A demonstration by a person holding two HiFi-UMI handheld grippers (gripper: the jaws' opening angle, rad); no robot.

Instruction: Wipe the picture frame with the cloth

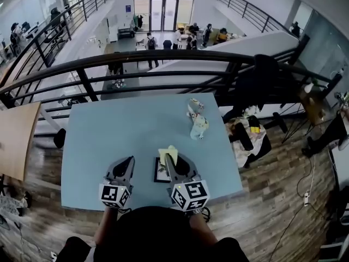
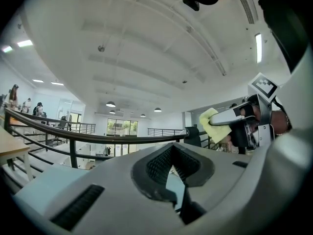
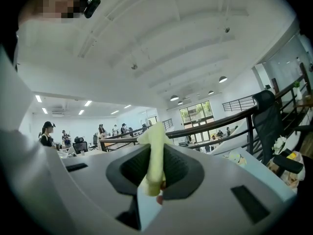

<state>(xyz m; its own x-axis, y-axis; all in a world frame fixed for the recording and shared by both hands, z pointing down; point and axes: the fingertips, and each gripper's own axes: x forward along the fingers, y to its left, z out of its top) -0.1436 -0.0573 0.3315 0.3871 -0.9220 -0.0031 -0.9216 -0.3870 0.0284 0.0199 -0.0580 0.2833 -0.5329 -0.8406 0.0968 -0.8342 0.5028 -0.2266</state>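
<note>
A person standing at a pale blue table [image 1: 109, 141] on an upper-floor walkway holds a two-jaw gripper in each hand over a dark-bordered picture frame [image 1: 159, 173], which lies flat on the tabletop close to the edge nearest the person. The right gripper [image 1: 168, 160] sits directly above the frame's right-hand side, its jaws clamped on a folded yellow cloth [image 1: 168, 153] that sticks up past the tips over the frame's far edge; the head view does not show whether the cloth touches the frame. The right gripper view shows that gripper [image 3: 155, 179] pinching the cloth [image 3: 156, 148] between its ribbed pads, the fabric standing upright in the middle of the jaws. The left gripper [image 1: 128, 160] is just to the left of the frame, clear of it, with its jaws drawn together and nothing between them; the left gripper view confirms this, showing the left gripper [image 2: 172, 169] with only a thin slit between its pads and, off to its right, the right gripper [image 2: 230, 117] with the cloth [image 2: 210, 122] bunched at its tip. Well beyond the frame, toward the table's far right, lies a crumpled pale bundle [image 1: 197, 122]. Past that far edge runs a dark metal railing [image 1: 163, 60], with an open atrium below
</note>
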